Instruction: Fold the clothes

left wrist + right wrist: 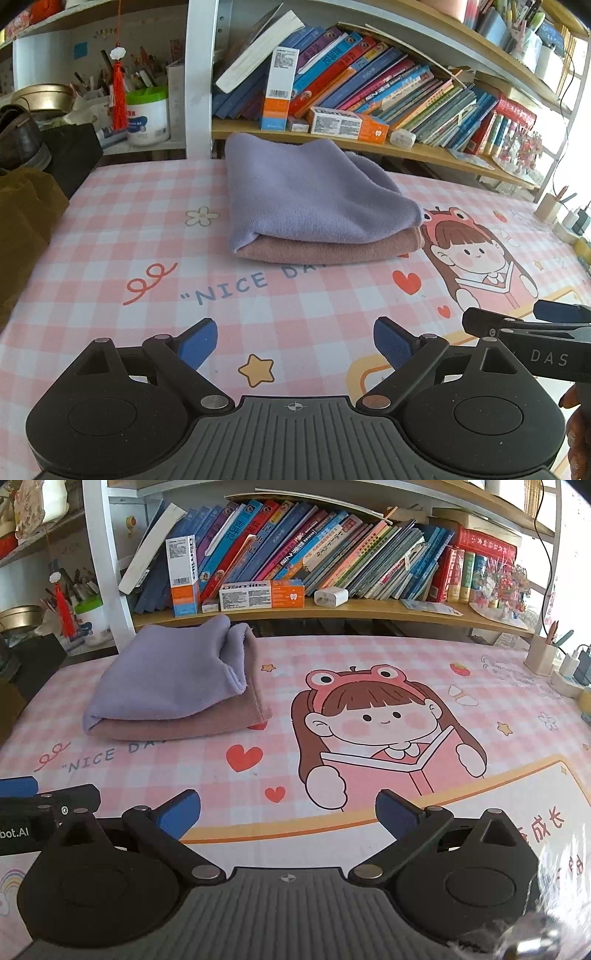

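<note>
Both fingers [295,345] [288,818] wide apart, empty; beyond, lilac cloth [310,192] folded atop pink cloth [332,249]

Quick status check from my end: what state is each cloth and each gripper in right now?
Lilac fleece cloth: folded, lying on top of the pink one.
Dusty-pink fleece cloth: folded, flat on the pink checked cartoon table mat, under the lilac one.
Left gripper: open, empty, short of the stack.
Right gripper: open, empty, over the mat, apart from the cloths.

left tongs [294,343]: black linkage, blue pads, silver pivots | right tongs [288,816]: same, "DAS" lettering
</note>
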A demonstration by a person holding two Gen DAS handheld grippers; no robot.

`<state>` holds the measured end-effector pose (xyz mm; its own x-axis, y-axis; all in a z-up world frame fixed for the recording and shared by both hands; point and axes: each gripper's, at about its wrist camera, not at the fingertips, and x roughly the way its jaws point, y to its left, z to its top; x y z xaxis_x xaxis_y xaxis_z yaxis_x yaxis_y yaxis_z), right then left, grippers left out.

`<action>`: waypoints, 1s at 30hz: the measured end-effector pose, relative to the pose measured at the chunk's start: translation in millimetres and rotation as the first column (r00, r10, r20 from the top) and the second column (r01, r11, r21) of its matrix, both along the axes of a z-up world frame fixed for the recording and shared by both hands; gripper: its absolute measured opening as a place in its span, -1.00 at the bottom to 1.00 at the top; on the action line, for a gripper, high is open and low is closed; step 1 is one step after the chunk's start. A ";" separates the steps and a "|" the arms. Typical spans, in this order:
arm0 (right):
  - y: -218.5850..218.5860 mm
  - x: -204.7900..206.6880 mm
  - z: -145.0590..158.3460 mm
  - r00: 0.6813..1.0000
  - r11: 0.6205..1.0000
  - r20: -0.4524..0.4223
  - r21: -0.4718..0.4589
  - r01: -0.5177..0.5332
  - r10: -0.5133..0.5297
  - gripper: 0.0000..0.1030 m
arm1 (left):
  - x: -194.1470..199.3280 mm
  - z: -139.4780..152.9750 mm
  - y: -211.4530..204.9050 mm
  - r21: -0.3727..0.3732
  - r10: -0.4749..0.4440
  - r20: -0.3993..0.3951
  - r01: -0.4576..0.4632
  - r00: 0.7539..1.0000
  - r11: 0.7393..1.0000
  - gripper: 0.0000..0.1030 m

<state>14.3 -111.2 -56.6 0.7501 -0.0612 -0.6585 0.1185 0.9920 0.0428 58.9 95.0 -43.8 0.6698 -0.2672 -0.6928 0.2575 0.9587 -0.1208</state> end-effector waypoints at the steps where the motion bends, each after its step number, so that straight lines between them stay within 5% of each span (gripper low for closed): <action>1: 0.2 -0.5 0.2 1.000 1.000 0.002 0.000 0.000 0.000 0.98 | -0.5 0.4 -0.2 0.000 -0.001 0.002 0.001 1.000 1.000 0.82; 30: 4.6 -8.1 -2.1 1.000 1.000 0.004 0.013 -0.014 0.014 0.99 | -9.3 2.2 -2.7 0.011 0.011 0.001 -0.011 1.000 1.000 0.82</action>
<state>6.2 -106.5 -58.7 0.7532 -0.0424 -0.6564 0.1048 0.9929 0.0562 49.6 92.3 -41.6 0.6733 -0.2525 -0.6949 0.2472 0.9627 -0.1103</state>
